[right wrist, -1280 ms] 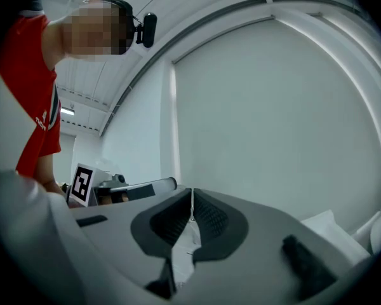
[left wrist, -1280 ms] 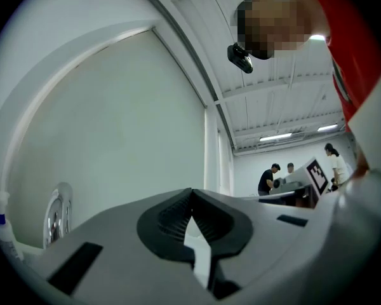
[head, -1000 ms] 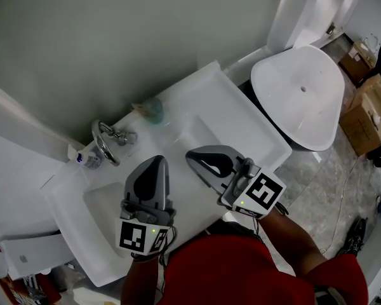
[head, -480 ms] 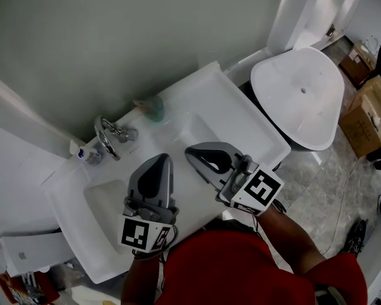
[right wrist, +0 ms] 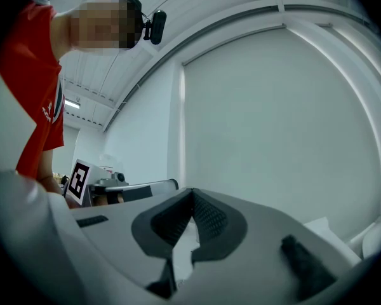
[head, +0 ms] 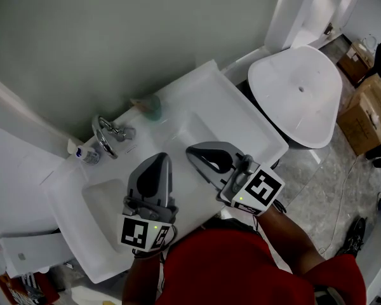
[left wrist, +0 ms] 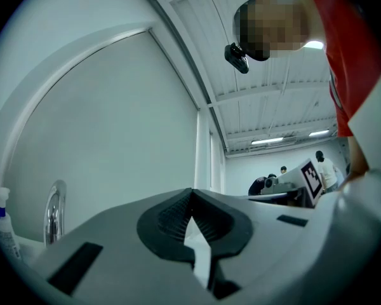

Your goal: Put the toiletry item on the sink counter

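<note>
Grey-green wall (head: 114,37), marbled floor (head: 317,176), cardboard boxes (head: 367,110).

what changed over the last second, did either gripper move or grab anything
Nothing visibly changed. The left gripper and right gripper stay over the sink counter, jaws shut and empty. The small bottle beside the tap is where it was.

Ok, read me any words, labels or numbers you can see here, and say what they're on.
Nothing is legible.
Small bottle beside the faucet: blue label, too small to read.
Cardboard box: print too blurred.
Cubes on left gripper and right gripper: square markers, no letters.
</note>
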The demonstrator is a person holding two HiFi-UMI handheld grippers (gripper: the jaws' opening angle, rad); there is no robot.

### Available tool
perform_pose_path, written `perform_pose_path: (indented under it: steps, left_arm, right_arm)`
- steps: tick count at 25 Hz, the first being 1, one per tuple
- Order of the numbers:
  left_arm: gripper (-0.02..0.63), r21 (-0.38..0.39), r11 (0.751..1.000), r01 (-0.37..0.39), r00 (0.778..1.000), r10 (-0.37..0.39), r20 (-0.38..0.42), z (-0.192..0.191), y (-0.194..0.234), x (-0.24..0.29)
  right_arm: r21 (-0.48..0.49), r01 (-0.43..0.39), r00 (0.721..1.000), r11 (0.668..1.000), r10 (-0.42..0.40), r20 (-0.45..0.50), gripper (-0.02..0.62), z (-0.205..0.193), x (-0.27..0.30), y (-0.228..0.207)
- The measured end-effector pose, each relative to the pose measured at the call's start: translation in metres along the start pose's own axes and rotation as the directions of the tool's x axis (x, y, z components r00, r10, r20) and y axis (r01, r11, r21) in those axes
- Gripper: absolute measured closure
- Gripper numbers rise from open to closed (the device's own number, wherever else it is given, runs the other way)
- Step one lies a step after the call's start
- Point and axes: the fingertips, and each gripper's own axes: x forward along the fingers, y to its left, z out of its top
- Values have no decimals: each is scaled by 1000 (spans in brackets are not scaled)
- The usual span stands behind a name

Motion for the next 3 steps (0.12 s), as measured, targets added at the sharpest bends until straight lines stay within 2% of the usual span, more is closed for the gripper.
perform_pose_path:
  steps: [3]
  left_arm:
    - [589,0,1000,5,1000,-5,3,1,-1,1]
  right_arm:
    - [-2,5,1000,1000,-5,3,568,1,-1,-2]
